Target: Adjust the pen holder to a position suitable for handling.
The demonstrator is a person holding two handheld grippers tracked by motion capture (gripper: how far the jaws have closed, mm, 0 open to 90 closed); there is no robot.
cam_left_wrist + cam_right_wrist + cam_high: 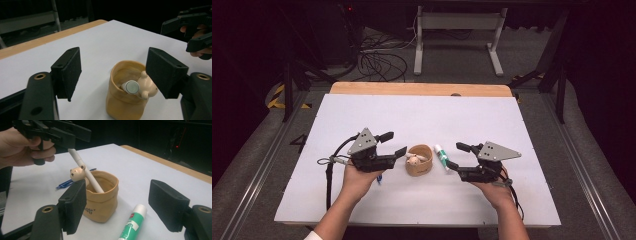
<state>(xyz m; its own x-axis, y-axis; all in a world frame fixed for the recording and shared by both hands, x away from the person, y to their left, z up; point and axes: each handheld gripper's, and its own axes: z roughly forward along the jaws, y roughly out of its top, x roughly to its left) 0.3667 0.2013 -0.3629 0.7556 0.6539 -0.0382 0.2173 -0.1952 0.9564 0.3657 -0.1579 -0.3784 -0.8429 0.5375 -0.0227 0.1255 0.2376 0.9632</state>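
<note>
A green-and-white glue stick [132,222] lies flat on the white worktop [462,112], between the right jaws, its white cap toward them. A blue pen [65,183] lies flat beyond the left jaws.

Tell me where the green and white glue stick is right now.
The green and white glue stick lies flat on the white table, just right of the tan paper pouch in the high view, beside the right gripper.

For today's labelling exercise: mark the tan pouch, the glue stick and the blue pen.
tan pouch [101,206]: right gripper view, front wall.
glue stick [132,223]: right gripper view, green label on its body.
blue pen [64,184]: right gripper view, middle of its barrel.
</note>
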